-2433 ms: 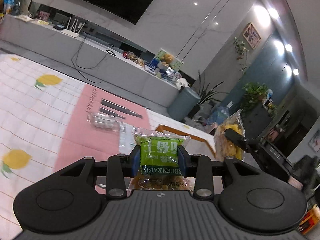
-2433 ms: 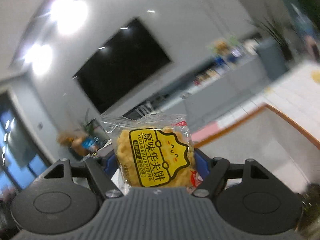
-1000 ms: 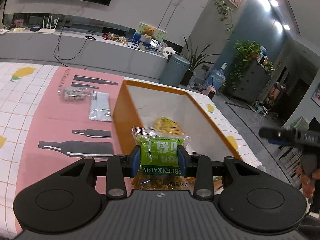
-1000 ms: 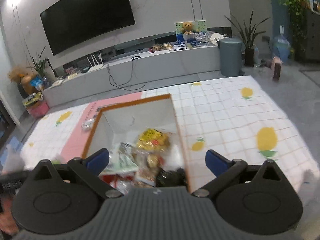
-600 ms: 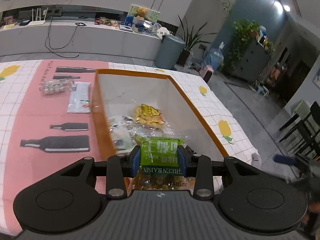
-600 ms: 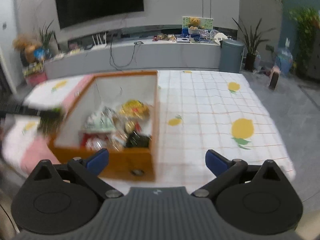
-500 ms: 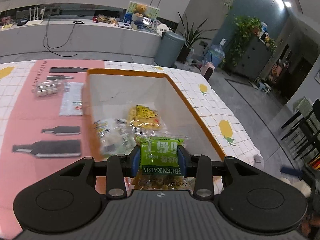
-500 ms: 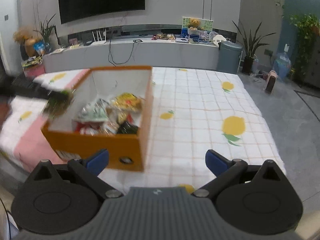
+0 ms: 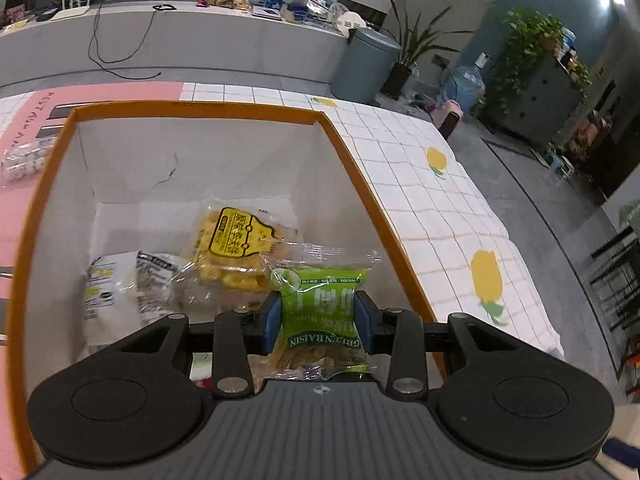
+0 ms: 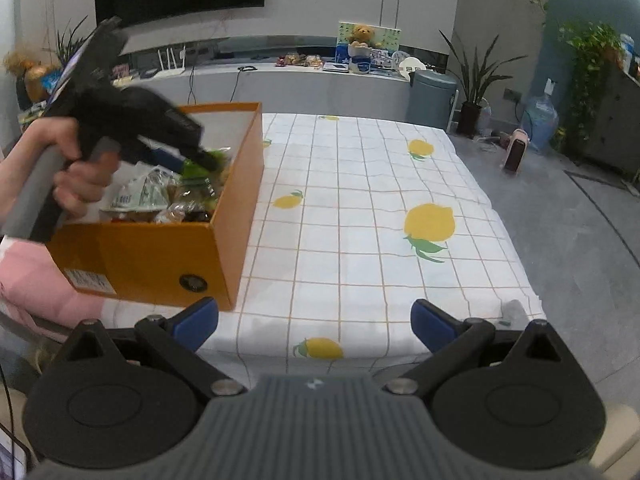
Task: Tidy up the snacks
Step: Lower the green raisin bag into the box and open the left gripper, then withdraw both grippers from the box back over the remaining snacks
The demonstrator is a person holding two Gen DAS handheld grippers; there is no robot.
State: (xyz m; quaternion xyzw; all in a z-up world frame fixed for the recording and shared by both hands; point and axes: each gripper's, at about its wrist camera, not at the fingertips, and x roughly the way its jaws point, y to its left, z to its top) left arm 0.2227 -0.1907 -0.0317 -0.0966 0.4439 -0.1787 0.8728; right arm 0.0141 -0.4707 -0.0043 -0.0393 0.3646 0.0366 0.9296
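From the left wrist we look steeply down into the orange box at close range, while our right wrist view sits back off the table's near edge, sharing that box at left.

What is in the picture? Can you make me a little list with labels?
box: orange box, open on top, snacks inside
left gripper: shut on green raisin packet, above the box
right gripper: open, empty
in box: yellow waffle packet, other wrapped snacks
table: lemon-print tablecloth
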